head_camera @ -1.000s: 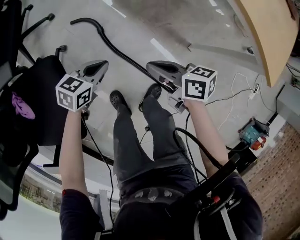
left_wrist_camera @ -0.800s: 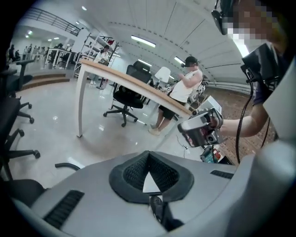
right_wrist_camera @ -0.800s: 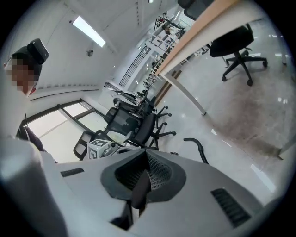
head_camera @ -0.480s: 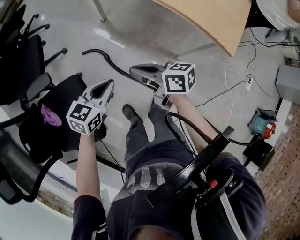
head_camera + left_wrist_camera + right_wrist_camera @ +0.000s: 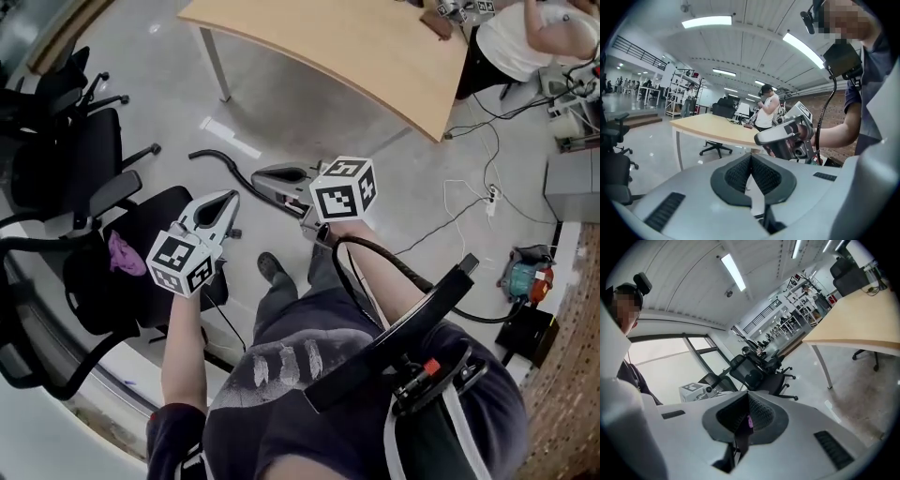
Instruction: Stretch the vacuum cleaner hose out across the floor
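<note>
this is a big open workspace, part office and part lab, inside an industrial hall. a white arched ceiling (image 5: 750,47) carries long strip lights (image 5: 707,21), and the floor (image 5: 150,66) is bare polished concrete. black swivel office chairs (image 5: 56,155) stand near a curved wooden table (image 5: 356,47). metal shelving racks (image 5: 677,96) and a railed upper gallery (image 5: 637,51) line the far side. one wall is brick (image 5: 572,375), and loose cables (image 5: 450,220) run to a power strip (image 5: 490,197).
</note>
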The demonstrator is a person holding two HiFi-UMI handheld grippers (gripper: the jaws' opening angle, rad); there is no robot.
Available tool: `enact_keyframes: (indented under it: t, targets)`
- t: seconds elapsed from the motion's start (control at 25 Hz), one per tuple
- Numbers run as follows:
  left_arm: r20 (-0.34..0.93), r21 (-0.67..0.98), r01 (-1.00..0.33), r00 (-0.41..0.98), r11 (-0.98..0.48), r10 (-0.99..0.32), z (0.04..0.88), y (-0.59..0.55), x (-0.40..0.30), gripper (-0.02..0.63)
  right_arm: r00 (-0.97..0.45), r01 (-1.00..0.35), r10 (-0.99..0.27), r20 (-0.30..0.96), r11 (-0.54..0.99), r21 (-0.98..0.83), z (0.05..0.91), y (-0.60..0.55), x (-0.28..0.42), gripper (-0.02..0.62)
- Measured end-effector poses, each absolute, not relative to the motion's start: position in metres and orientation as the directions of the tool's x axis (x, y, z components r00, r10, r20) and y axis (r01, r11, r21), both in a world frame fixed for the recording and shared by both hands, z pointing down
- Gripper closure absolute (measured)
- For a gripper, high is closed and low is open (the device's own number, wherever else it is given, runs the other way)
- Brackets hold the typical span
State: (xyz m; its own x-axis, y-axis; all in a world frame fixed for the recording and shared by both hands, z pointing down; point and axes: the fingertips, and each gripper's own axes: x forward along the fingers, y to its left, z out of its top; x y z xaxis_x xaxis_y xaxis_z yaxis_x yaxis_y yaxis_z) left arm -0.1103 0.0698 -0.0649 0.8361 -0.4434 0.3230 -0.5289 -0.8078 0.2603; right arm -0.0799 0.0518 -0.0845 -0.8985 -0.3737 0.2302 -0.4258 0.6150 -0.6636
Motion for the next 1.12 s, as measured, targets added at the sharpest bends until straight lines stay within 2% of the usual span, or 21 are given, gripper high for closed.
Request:
enact_keyframes:
  t: [0.52, 0.84, 1.12]
  targets:
    - [0.259, 0.184, -0.616, 0.782, -0.766, -0.567, -0.127, 0.138, -0.07, 0.6, -0.944, -0.329, -0.274, 0.186, 0.719, -0.612, -0.133, 0.111, -0.041, 0.591]
    - [0.296, 0.117, -0.688, 0.713, -0.716, -0.636, -0.143, 0.198, -0.016, 0.6, -0.972, -0.236, -0.169, 0.166, 0.746, -0.623, -0.135, 0.169, 0.003, 0.591]
    - [0.351, 0.075, -0.739, 0.648, -0.67, -0.676, -0.136, 0.263, -0.035, 0.6, -0.983, -0.18, -0.102, 0.155, 0.734, -0.655, -0.125, 0.224, -0.007, 0.591]
